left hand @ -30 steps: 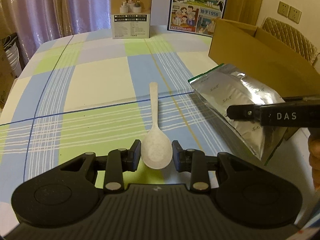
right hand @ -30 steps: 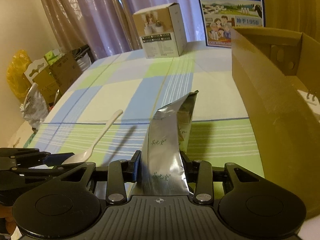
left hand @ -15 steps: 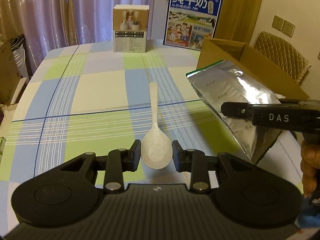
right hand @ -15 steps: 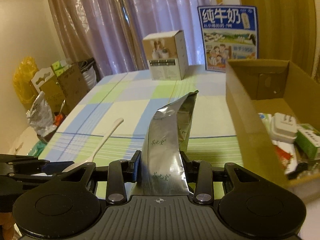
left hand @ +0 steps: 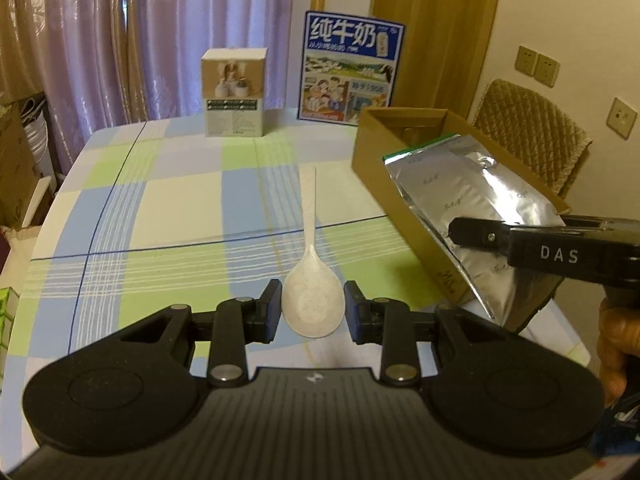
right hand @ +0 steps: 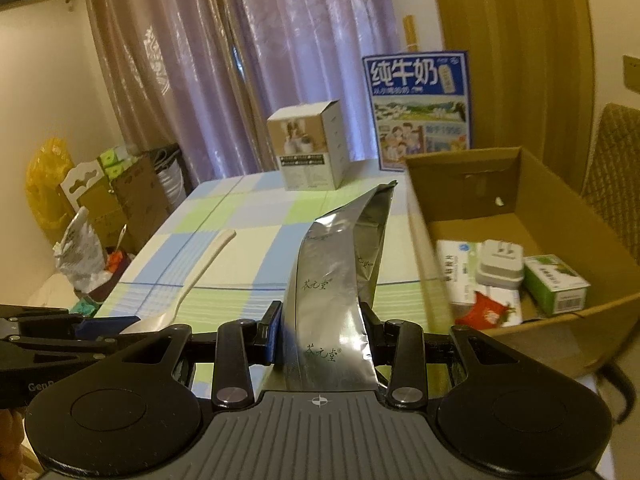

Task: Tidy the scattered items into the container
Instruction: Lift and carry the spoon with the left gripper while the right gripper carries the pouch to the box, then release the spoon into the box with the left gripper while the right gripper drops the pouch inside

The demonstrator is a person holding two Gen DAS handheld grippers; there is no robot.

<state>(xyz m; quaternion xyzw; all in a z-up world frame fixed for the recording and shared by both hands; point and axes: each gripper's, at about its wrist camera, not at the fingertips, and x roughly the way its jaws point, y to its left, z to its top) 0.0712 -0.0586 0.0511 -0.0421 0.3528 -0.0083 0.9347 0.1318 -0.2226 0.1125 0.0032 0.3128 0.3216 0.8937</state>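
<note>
- The left claw (left hand: 312,312) is closed on the bowl of a pale speckled spoon (left hand: 310,248), whose handle points away from the camera, out over the checked worktop (left hand: 160,208).
- The right claw (right hand: 320,326) is clamped on the lower part of a silver foil pouch (right hand: 340,264), which stands up between the pads with its top edge leaning toward the far side.
- Seen from the left wrist, that pouch hangs in front of the near wall of the cardboard box (left hand: 384,152), not yet inside it.
- Just to the right of the pouch, the box sits open at the worktop's edge. Inside lie a white plug adapter (right hand: 500,264), a green and white carton (right hand: 556,284), a white packet (right hand: 456,268) and a red sachet (right hand: 488,312).
- Judging by this, the task is well along: several items are already boxed, and both claws carry what look like the last loose ones.
- Left to do: bring pouch and spoon over the rim and release them.
- A small printed carton (left hand: 234,92) and a blue milk poster (left hand: 352,72) stand at the far end; whether they count as clutter I cannot tell.
</note>
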